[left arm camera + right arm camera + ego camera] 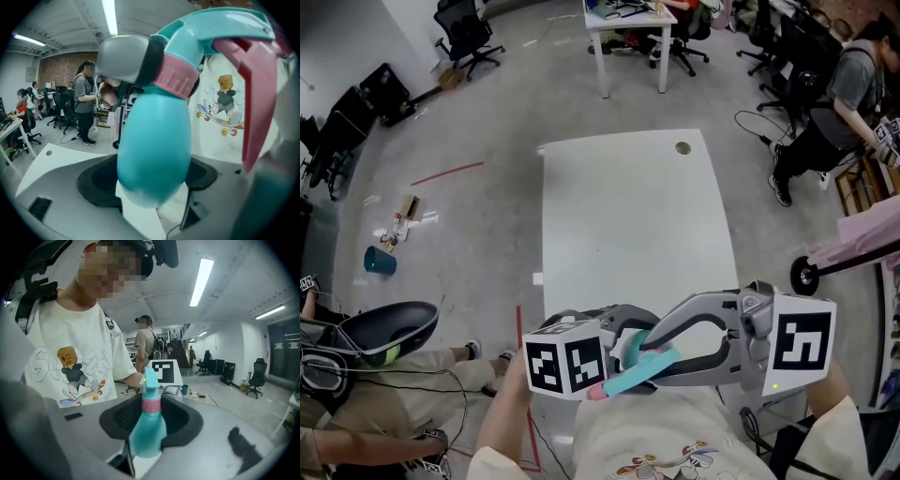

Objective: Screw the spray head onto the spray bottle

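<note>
Spray bottle (649, 367) held in air by our chest, on the near side of the white table (628, 216). Long axis runs left-right, along the jaws of the right gripper (152, 414). Spray head (211, 28) and pink collar (174, 80) sit at the left end, nearer the left gripper (147, 182). We read both grippers as clamped on the body. Any tightening, we judge, turns about that axis.

The spray bottle (148, 430) is teal with a pink collar (151, 405) and a pink trigger (251, 89), the marker cubes (802, 340) show black-and-white squares, and the table (628, 216) is white.
</note>
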A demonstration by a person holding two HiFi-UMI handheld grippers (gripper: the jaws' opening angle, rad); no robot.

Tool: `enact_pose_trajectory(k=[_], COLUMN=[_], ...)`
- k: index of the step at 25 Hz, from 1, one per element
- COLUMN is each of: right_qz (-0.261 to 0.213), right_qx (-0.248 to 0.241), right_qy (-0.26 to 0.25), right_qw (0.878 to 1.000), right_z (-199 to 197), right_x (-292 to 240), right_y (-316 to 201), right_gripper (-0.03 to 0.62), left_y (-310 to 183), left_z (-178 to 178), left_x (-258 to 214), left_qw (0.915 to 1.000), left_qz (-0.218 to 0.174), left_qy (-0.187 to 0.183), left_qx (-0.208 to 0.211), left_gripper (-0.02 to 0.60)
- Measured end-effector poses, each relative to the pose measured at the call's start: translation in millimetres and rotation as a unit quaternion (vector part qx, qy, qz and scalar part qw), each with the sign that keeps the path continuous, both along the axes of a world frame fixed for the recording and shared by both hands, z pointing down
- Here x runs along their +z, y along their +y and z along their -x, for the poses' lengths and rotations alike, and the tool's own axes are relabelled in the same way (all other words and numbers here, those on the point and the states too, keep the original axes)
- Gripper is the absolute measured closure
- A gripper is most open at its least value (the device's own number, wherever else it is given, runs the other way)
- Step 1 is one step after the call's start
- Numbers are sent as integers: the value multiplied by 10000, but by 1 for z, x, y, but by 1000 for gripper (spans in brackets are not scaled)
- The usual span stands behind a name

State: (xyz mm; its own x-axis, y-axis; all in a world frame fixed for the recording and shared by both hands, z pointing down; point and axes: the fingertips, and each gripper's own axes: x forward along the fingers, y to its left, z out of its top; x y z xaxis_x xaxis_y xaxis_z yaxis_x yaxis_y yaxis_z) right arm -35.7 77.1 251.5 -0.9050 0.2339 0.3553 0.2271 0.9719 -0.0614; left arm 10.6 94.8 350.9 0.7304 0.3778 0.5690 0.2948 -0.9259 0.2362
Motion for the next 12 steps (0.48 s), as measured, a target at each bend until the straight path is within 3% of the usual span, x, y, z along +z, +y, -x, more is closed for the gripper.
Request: enact_pose_trajectory(k=[3,8,12], right_qz=[67,472,875], right_qx=[180,441,276], right_qy=[-156,-840,-1348], right_qw=[9997,9944,9866], right_z=[1,0,-3], right_x=[-3,-17,-30], right_y=[-3,-13,-13], right_gripper=[464,464,464], left_y=[-5,-12,-8], left_z=[0,-6,-9], left_x=[-3,-15,-28], left_qw=[9997,9978,9962], left_qz=[-39,74,131], left_qy=[134,562,831], left_qx=[-187,-346,-234], left_gripper=[178,178,178])
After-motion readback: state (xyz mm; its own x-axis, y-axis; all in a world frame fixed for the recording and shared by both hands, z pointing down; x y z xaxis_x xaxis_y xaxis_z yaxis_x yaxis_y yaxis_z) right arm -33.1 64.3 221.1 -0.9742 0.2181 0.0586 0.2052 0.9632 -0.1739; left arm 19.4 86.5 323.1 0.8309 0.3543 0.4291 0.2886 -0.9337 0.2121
